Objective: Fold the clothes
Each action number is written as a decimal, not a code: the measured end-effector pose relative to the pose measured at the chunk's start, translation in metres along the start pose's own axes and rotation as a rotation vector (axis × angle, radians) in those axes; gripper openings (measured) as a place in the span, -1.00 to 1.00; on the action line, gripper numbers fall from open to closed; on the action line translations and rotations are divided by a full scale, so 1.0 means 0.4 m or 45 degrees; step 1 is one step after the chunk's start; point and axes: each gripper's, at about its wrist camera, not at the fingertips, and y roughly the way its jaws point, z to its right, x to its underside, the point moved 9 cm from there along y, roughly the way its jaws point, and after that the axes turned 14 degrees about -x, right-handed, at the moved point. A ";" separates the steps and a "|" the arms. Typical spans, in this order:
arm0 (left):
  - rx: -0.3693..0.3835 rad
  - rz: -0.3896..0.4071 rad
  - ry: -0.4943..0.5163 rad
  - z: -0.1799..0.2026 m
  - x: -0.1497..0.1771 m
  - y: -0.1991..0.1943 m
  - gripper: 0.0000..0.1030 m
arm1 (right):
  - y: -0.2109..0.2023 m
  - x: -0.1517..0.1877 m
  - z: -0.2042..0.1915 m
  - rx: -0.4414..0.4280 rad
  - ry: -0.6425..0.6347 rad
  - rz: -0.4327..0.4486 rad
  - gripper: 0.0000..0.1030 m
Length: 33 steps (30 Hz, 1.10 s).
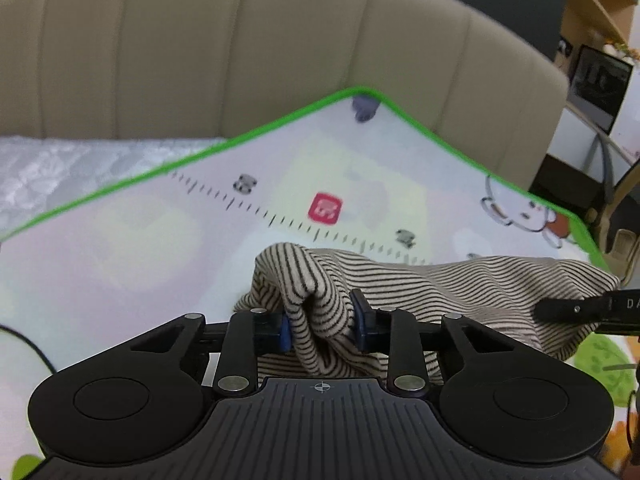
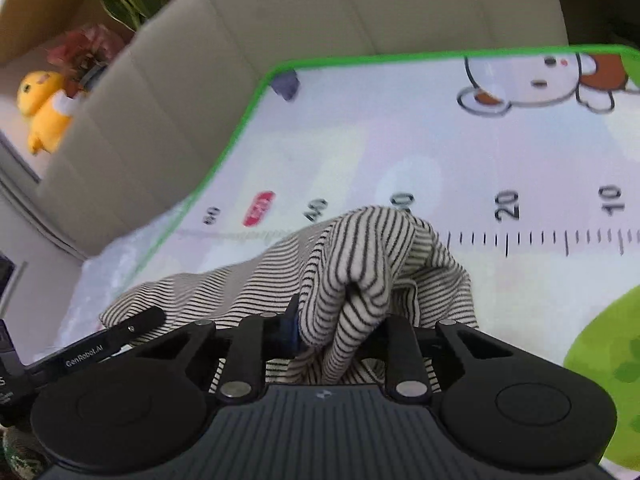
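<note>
**Both grippers pinch a striped garment above the play mat**

Left wrist view: the left gripper (image 1: 323, 322) is clenched on a bunched fold of the striped garment (image 1: 460, 292), its blue pads (image 1: 285, 332) pressing the cloth from both sides. The fabric is a soft, thin knit, cream with fine dark stripes, and it stretches from lower centre to the right edge of the frame, where the black finger of the right gripper (image 1: 576, 310) meets it. Its long axis runs left to right. Beneath lies a smooth printed play mat (image 1: 120, 248) with a green border, a ruler scale and a cartoon animal. A padded beige headboard (image 1: 240, 48) with vertical channels fills the top.

Right wrist view: the right gripper (image 2: 340, 328) is closed on another gathered fold of the same garment, which trails towards the lower left, where a finger of the left gripper shows. Only this view shows a yellow plush toy (image 2: 42, 108) at the upper left and the mat's printed numerals.
</note>
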 end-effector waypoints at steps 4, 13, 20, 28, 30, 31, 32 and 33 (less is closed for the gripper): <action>0.023 0.012 0.034 0.008 -0.004 -0.098 -0.41 | -0.075 -0.003 -0.043 -0.058 -0.026 0.016 -0.59; 0.007 -0.162 0.125 0.013 0.130 -0.187 -0.40 | -0.154 0.123 -0.044 -0.094 -0.038 -0.081 -0.59; -0.048 -0.339 0.233 0.025 0.238 -0.176 -0.30 | -0.122 0.246 0.065 0.038 0.080 -0.264 -0.45; -0.044 -0.262 0.095 0.001 0.153 -0.248 0.19 | -0.184 0.172 0.046 0.106 -0.027 -0.036 -0.17; 0.034 -0.335 0.038 0.016 0.162 -0.251 0.20 | -0.209 0.147 0.026 0.177 -0.134 0.068 -0.17; 0.069 -0.401 0.019 0.029 0.183 -0.241 0.20 | -0.217 0.135 0.006 0.188 -0.205 0.106 -0.18; 0.102 -0.467 0.000 0.042 0.205 -0.232 0.20 | -0.225 0.124 -0.014 0.199 -0.274 0.143 -0.19; 0.127 -0.538 -0.020 0.054 0.234 -0.220 0.20 | -0.219 0.119 -0.035 0.172 -0.316 0.135 -0.20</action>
